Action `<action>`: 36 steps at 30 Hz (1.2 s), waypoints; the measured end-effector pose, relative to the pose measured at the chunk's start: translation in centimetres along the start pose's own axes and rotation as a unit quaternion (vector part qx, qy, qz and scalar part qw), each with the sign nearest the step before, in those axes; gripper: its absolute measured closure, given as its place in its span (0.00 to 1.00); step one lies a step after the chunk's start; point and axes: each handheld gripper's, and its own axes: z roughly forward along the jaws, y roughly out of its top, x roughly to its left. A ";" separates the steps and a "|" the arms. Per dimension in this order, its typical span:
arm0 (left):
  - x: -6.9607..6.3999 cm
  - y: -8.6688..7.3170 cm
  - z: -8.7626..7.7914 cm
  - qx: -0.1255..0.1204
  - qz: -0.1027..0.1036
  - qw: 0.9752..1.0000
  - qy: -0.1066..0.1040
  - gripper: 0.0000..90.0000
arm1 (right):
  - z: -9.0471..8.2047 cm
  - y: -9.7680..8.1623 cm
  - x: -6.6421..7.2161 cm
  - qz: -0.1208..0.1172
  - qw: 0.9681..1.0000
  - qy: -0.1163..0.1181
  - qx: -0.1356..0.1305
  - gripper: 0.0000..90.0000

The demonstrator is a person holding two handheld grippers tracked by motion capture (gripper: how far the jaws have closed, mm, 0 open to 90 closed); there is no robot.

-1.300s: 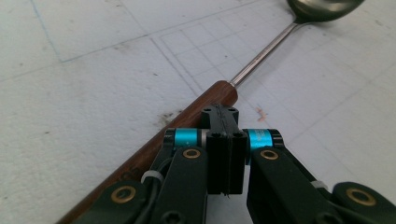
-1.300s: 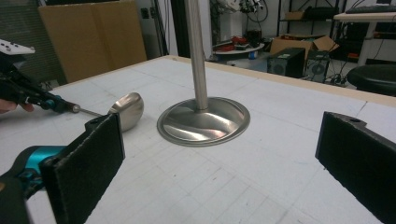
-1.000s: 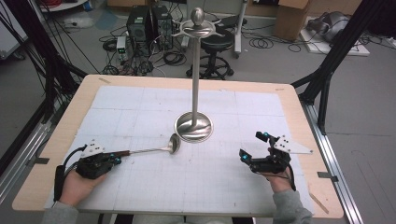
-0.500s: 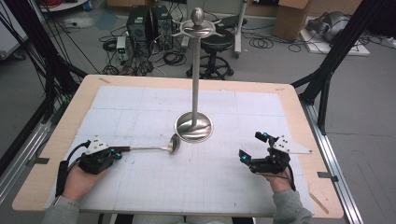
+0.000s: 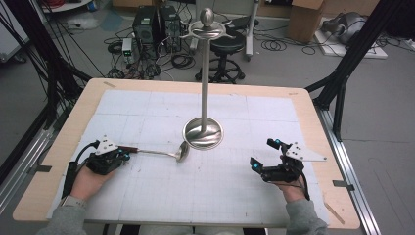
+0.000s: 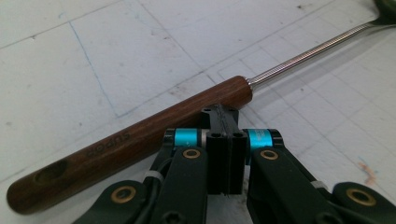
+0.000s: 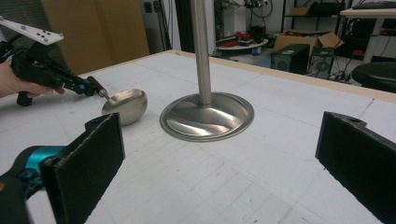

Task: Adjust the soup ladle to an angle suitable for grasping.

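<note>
Your left tongs (image 6: 223, 135) are clenched tight, jaws pressed together against the near side of the wooden-handled steel ladle (image 6: 140, 135), not around it, so you're nudging it, not carrying it. The ladle lies flat on the white gridded counter (image 5: 147, 196), bowl just left of the tall steel utensil stand (image 5: 203, 133). Right of the stand, your right tongs (image 7: 219, 154) wait released, aimed at its base. The ladle's bowl is cut off in the left gripper view.

I see a white gridded mat (image 5: 147, 105) covering the wooden table (image 5: 313, 117). Beyond the far edge, a black stool (image 5: 226, 46), computer towers (image 5: 149, 24) amid tangled cables, and a cardboard box (image 5: 299, 22) crowd the grey floor.
</note>
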 end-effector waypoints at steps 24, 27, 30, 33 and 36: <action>-3.9 4.8 2.0 -0.060 -0.021 0.995 -0.078 0.99 | -0.1 -0.1 0.1 -0.001 1.000 0.005 0.010 0.00; -4.4 5.5 2.7 -0.060 -0.030 0.994 -0.081 0.99 | -0.2 -0.1 0.2 0.000 1.000 0.006 0.013 0.00; -5.0 6.0 3.6 -0.050 -0.023 0.995 -0.080 0.99 | -0.4 -0.2 0.2 -0.002 1.000 0.005 0.012 0.00; -5.9 6.3 4.4 -0.040 0.000 0.996 -0.085 0.99 | -0.6 -0.2 0.2 -0.001 1.000 0.003 0.011 0.00; -6.4 6.4 5.1 -0.020 0.023 0.996 -0.082 0.99 | -0.8 -0.3 0.3 -0.002 1.000 0.002 0.014 0.00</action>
